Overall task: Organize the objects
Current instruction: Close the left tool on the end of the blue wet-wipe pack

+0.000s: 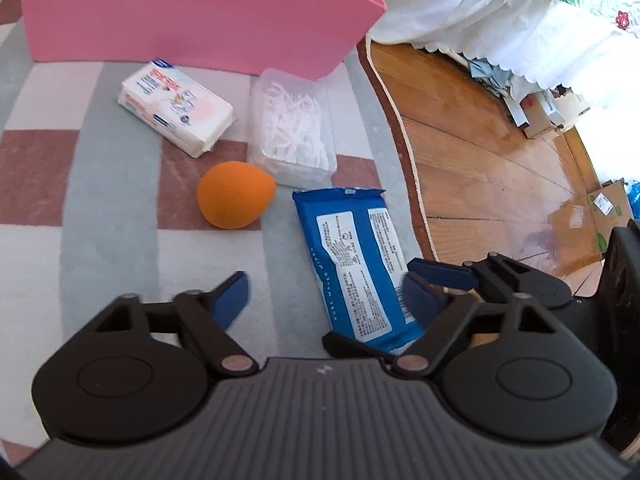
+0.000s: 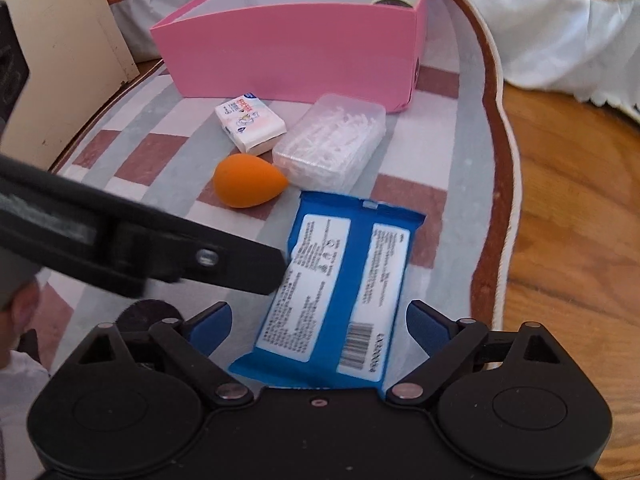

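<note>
Four small things lie on a striped rug, right in front of a pink box. The box is open on top, so it looks like the place where they should go.

The blue pack of wet wipes lies flat and nearest to the tools. The right gripper hangs over it with its blue fingers wide apart, one on each side of the pack. They do not touch it yet. It holds nothing.

The left gripper is part way open and holds nothing too. Its right finger sits over the side edge of the pack; I cannot tell if it touches.

Behind the pack wait an orange makeup sponge, a clear box of floss picks and a small white tissue pack.
</note>
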`<state>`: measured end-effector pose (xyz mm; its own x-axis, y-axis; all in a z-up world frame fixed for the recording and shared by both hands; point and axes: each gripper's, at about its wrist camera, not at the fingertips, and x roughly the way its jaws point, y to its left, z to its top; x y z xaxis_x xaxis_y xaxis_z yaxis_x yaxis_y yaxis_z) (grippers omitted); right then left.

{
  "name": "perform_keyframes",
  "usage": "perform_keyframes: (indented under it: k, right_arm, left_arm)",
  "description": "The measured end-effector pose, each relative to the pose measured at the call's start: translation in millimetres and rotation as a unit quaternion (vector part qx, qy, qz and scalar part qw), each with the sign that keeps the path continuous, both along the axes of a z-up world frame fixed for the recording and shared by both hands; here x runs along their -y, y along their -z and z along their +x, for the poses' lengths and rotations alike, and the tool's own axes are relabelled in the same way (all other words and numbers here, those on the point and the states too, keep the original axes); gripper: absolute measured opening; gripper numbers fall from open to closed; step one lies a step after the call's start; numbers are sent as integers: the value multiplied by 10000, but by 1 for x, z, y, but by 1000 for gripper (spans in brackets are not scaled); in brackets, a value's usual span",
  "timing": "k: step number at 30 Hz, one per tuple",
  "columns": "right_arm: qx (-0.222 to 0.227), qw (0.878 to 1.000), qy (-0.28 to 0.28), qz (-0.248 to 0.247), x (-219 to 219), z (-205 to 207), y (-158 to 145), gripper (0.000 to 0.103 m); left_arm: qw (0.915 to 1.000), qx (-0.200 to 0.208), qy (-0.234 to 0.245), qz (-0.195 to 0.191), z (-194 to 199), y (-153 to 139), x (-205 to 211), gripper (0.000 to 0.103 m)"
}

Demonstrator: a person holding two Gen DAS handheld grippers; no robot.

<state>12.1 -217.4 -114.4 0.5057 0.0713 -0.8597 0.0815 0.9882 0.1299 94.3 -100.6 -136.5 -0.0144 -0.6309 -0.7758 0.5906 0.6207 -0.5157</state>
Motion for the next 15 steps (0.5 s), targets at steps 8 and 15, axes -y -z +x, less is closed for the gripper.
perform_keyframes:
  k: [8,15]
  right_arm:
    - [-230,9990,341,146,3,0,9,94]
    - [-142,9983,463,315,6,-7,7,81]
  left_arm:
    - [9998,-93,146,56,-11,16,11,30]
    - [9998,-183,-38,-104,-12,21,11,22]
